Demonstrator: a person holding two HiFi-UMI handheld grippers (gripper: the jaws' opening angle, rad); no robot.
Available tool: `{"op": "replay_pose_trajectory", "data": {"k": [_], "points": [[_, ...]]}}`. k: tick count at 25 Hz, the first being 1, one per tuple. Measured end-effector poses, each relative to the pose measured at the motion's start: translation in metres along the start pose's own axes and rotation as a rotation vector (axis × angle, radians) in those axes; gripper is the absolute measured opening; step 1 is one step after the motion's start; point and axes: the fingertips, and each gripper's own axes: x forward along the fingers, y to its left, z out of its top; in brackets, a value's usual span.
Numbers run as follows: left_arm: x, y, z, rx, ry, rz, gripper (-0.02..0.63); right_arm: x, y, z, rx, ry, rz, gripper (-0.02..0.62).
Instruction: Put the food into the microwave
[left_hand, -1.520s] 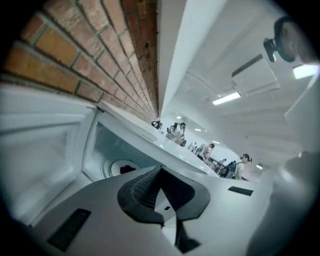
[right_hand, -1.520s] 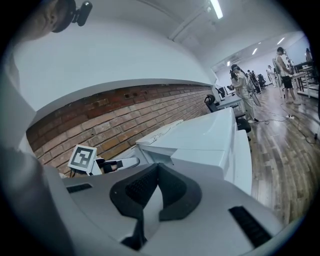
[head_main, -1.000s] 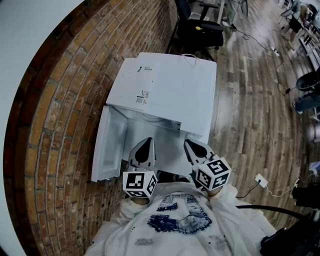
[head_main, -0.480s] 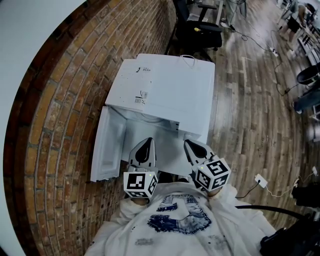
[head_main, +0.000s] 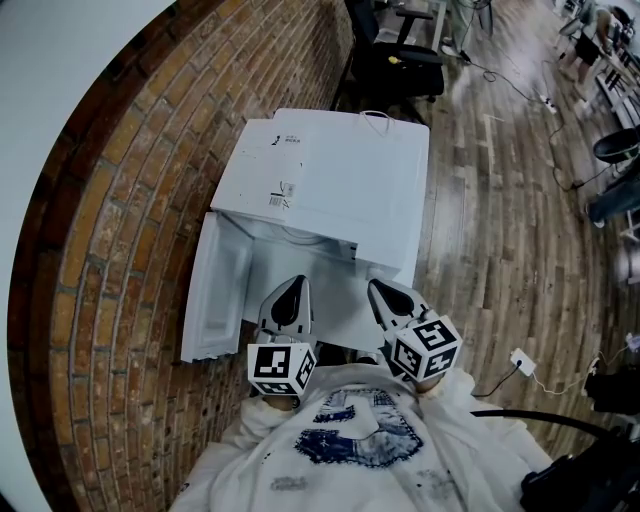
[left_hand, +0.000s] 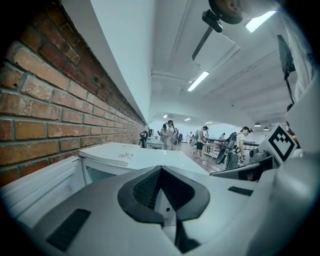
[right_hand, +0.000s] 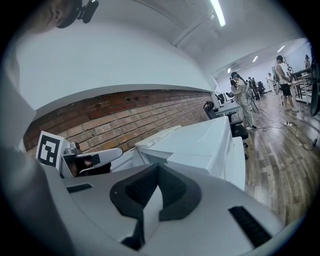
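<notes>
Rough brick wall (head_main: 110, 220) | boxy white microwave (head_main: 350, 190) | left tongs (head_main: 296, 283), right tongs (head_main: 376, 287) closed

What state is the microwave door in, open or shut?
Open: the door stands swung out left of the microwave, cavity exposed.

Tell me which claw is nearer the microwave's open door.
The left claw: it hangs on the side where the door swings out, toward the brick wall; the right claw is farther off.
</notes>
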Motion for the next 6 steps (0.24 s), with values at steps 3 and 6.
{"op": "replay_pose_trajectory", "data": {"k": [3,6], "points": [[-0.0001,-0.0010,-0.0012,-0.001,0.002,0.000,0.006,-0.0016,-0.0008,-0.0003,0.001,0.001,-0.001,0.012],[-0.0003,-0.0023,-0.0020,-0.001,0.003,0.000,0.006,-0.0030,-0.0014,-0.0006,0.002,0.001,-0.002,0.012]]}}
